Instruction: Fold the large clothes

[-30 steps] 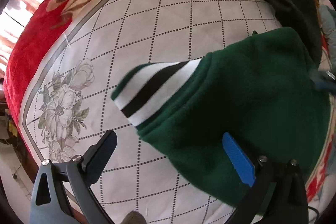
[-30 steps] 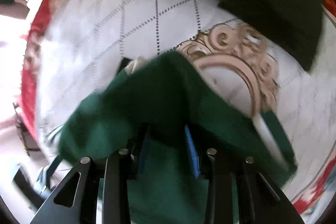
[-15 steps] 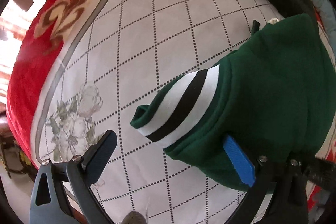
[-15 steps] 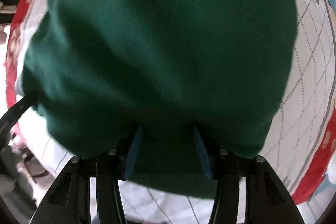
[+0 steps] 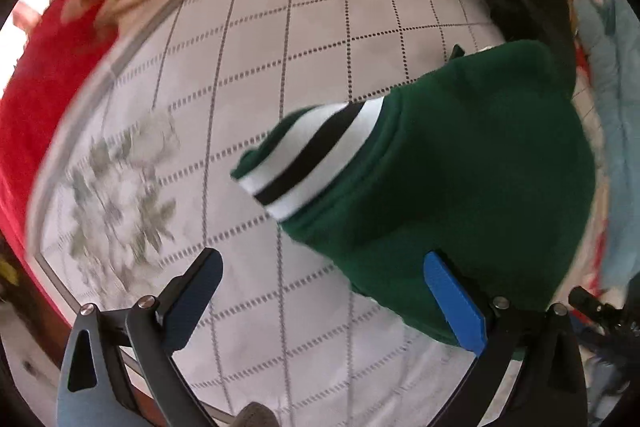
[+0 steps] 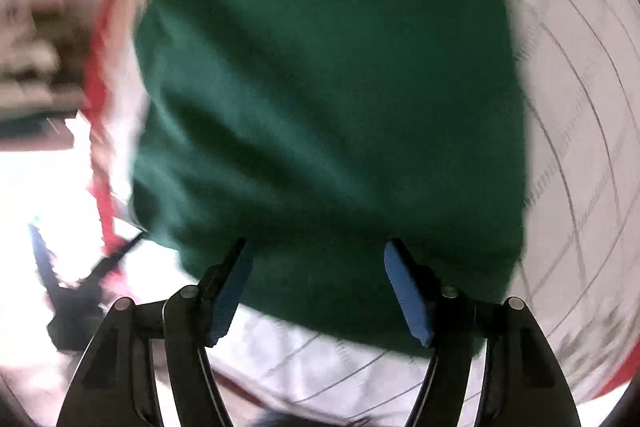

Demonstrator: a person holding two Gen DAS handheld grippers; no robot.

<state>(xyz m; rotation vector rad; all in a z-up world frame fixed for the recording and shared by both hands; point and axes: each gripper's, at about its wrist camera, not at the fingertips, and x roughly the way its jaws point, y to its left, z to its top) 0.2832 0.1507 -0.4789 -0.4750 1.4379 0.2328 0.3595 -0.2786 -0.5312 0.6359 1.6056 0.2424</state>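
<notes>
1. The green sweater [image 5: 472,187] lies folded in a heap on the white checked blanket [image 5: 280,47], its black-and-white striped cuff [image 5: 316,155] pointing toward the flower print.
2. The left gripper [image 5: 324,291] hangs over the sweater's near edge with its jaws wide apart — nothing between them but blanket.
3. The right gripper [image 6: 318,287] has just been opening; its pads stand clear of the green cloth below — no grip.
4. A dark garment [image 5: 516,11] lies beyond.

Bright daylight, blown-out glare at left; heavy motion blur; fisheye edges warped.
</notes>
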